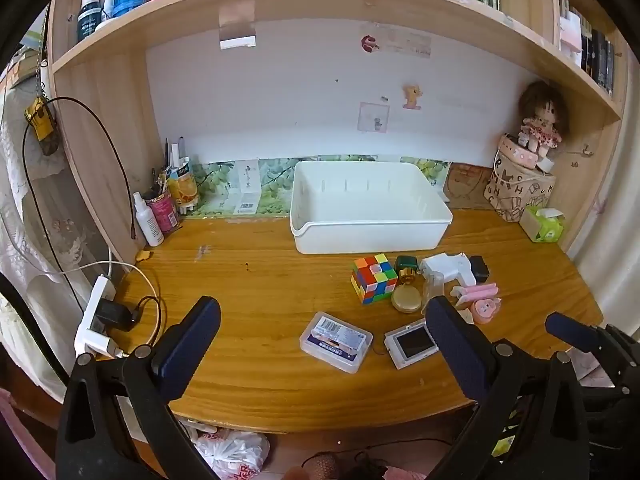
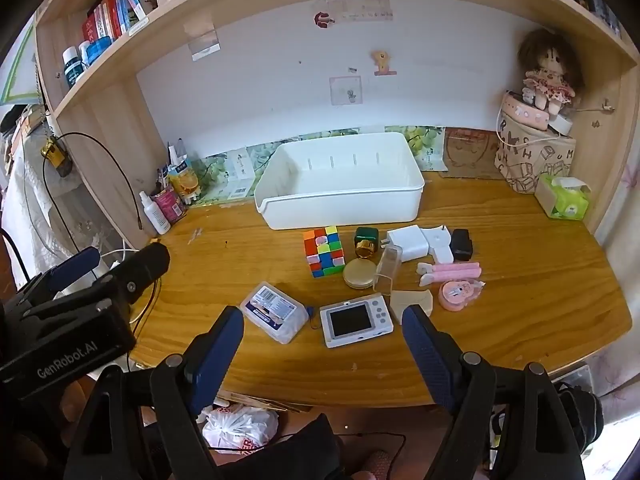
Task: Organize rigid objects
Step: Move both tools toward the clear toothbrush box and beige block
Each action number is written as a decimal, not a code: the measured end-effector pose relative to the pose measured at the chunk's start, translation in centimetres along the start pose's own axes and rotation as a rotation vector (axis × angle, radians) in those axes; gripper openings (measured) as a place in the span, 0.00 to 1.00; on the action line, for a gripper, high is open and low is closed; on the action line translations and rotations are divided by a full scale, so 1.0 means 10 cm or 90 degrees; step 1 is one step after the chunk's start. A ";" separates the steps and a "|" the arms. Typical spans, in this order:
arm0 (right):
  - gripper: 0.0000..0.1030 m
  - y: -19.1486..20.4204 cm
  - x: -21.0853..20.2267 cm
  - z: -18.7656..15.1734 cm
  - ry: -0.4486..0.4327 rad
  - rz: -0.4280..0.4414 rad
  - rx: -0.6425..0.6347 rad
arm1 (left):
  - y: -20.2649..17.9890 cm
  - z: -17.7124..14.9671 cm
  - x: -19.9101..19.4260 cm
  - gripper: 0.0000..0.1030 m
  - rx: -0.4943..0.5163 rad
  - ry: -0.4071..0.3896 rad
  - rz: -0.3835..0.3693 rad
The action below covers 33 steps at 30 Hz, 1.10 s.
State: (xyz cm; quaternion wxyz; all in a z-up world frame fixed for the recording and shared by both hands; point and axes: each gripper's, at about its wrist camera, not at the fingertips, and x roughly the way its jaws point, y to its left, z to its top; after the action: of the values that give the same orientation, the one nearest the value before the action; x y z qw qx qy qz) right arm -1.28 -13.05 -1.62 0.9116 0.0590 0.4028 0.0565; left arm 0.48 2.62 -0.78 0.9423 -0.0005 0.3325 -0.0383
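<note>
Well, nearest to me both grippers hang over the front edge of the desk (image 2: 520, 320), tipped downward, and neither has anything in it. The left gripper (image 1: 322, 322) has its fingers spread as wide as they go; the right gripper (image 2: 322, 330) stands well open too, a little less so. Held back like this, they look to be sizing up the clutter before a first pick — that is my guess.

Just beyond the fingers lie the clear plastic box (image 2: 273, 312) with its barcode label and, beside it, the small white screen gadget (image 2: 354, 320). These two sit apart from the rest, so either looks the easiest first pick.

Further in, the things crowd together: the colour cube (image 2: 324, 251), a green-and-gold bottle (image 2: 366, 240), a round gold compact (image 2: 359, 274), a white charger plug (image 2: 406, 242), a pink clip (image 2: 450, 272) and a pink heart-shaped case (image 2: 456, 295). Several touch or overlap, so picking there will need care.

Behind them, close to the back wall, the white bin (image 2: 340, 208) stands empty — plainly where all this is meant to go.
</note>
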 end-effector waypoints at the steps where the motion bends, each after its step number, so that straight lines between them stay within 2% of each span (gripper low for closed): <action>1: 0.80 0.03 0.00 -0.01 -0.003 -0.002 0.003 | 0.02 0.00 0.00 0.99 -0.001 -0.005 -0.005; 5: 0.80 0.10 0.01 -0.02 -0.012 -0.014 0.012 | 0.11 0.04 0.01 0.99 -0.002 -0.017 -0.023; 11: 0.80 0.18 -0.01 -0.09 -0.014 -0.034 0.041 | 0.21 0.06 0.06 0.99 0.006 -0.009 -0.056; 21: 0.80 0.13 -0.08 -0.22 0.003 -0.064 0.106 | 0.26 0.03 0.14 0.99 0.012 0.026 -0.110; 27: 0.80 0.06 -0.05 -0.26 0.021 -0.068 0.144 | 0.32 0.02 0.20 0.99 -0.010 0.047 -0.121; 33: 0.80 -0.10 0.04 -0.26 0.043 -0.059 0.186 | 0.40 0.04 0.35 0.99 -0.046 0.081 -0.110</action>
State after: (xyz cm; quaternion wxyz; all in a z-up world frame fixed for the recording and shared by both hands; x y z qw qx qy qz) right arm -2.86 -13.79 -3.79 0.8808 0.1705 0.4395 -0.0434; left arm 3.71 6.37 -2.80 0.9117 -0.0605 0.3918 -0.1076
